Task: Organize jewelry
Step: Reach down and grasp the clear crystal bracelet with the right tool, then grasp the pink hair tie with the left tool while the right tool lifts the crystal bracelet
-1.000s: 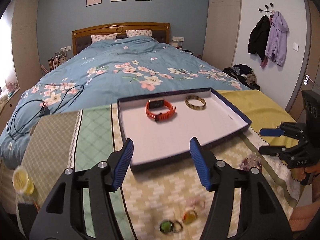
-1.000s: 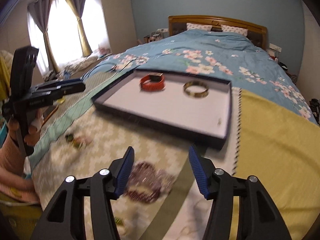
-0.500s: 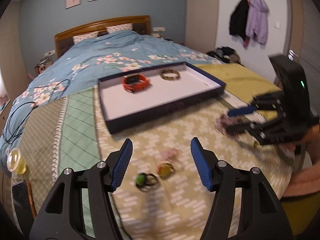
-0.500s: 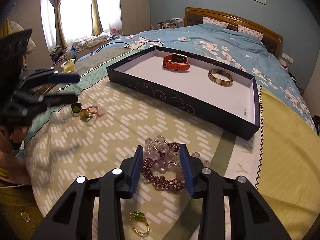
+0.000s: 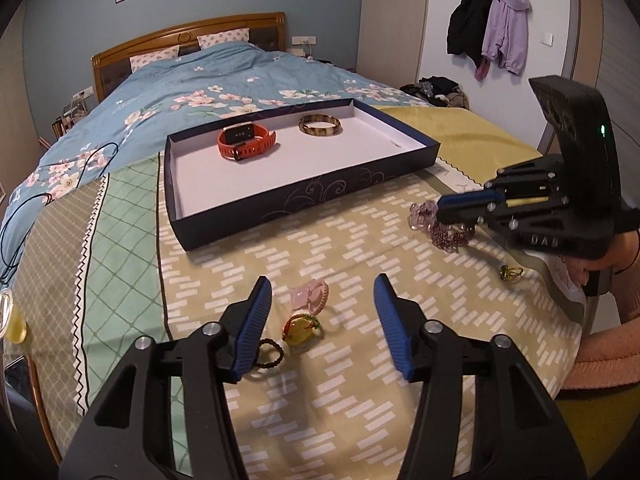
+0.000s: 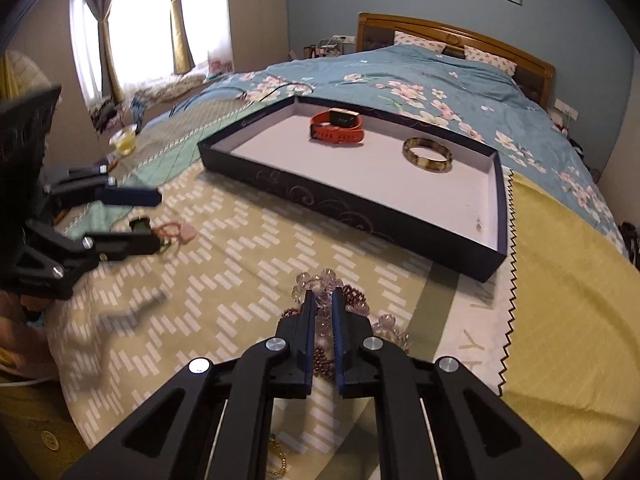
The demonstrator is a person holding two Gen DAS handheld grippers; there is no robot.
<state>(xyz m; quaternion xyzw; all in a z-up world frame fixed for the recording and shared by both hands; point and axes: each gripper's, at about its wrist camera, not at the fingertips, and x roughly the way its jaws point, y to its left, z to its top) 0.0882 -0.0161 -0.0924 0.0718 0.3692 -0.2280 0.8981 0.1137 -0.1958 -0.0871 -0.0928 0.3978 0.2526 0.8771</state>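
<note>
A dark blue tray (image 5: pixel 304 196) (image 6: pixel 360 210) on the bed holds an orange watch (image 5: pixel 246 142) (image 6: pixel 338 126) and a tortoiseshell bangle (image 5: pixel 320 125) (image 6: pixel 427 154). My right gripper (image 6: pixel 324 298) (image 5: pixel 442 214) is shut on the clear bead bracelet (image 6: pixel 316 282) (image 5: pixel 420 212), which lies with a maroon bead bracelet (image 6: pixel 356 294) (image 5: pixel 450 236) on the cloth. My left gripper (image 5: pixel 322 300) (image 6: pixel 154 220) is open just above a pink ring (image 5: pixel 310 294), a yellow ring (image 5: pixel 300 328) and a dark ring (image 5: pixel 268 354).
A gold-green ring (image 5: pixel 510 270) lies near the right cloth edge. A gold chain (image 6: pixel 278 460) lies under my right gripper. A yellow cup (image 5: pixel 12 320) (image 6: pixel 126 142) stands at the left. Black cables (image 5: pixel 24 208) trail over the quilt.
My right gripper has closed on the clear bead bracelet. My left gripper has moved down and forward toward the rings and stays open.
</note>
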